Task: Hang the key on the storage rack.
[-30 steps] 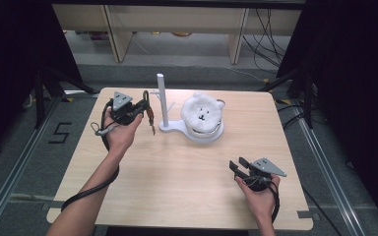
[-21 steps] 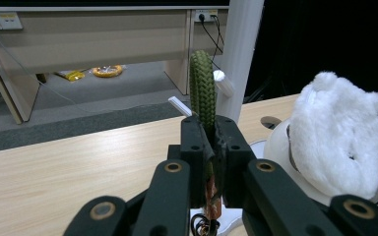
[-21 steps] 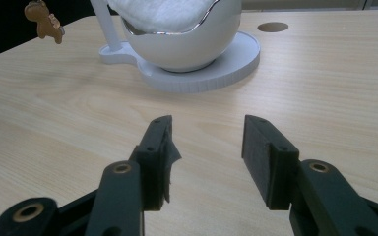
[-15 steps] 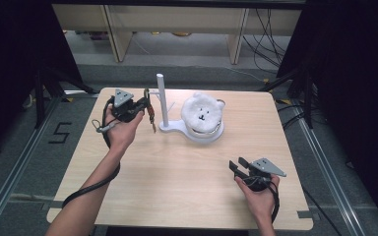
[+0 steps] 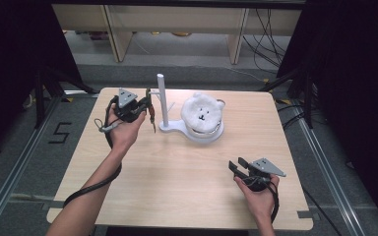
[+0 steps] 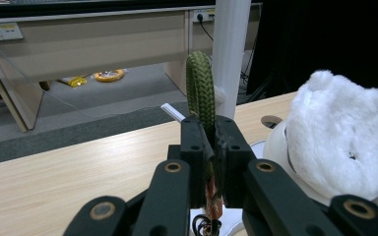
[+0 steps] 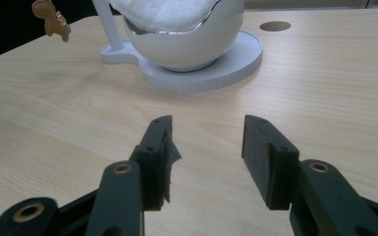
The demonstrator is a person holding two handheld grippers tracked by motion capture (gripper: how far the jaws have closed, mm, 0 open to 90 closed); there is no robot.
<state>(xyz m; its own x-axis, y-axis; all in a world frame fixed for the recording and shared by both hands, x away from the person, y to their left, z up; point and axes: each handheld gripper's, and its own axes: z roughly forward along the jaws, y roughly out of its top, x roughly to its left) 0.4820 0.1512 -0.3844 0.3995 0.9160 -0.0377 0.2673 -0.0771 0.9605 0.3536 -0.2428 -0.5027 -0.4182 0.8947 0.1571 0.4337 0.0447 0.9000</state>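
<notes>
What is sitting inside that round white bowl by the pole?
A fluffy white bear-face plush fills the white bowl and bulges above its rim. Whatever lies beneath the plush, including the bowl's inside bottom, is covered.

One white stand (image 5: 170, 125), one plush bear (image 5: 203, 113), one braided strap (image 6: 200, 93), two tools.

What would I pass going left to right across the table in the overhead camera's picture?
Left gripper shut on a green braided strap with a brown charm → white upright post → fluffy white bear in its white bowl stand → right gripper, open, nearer the person.
</notes>
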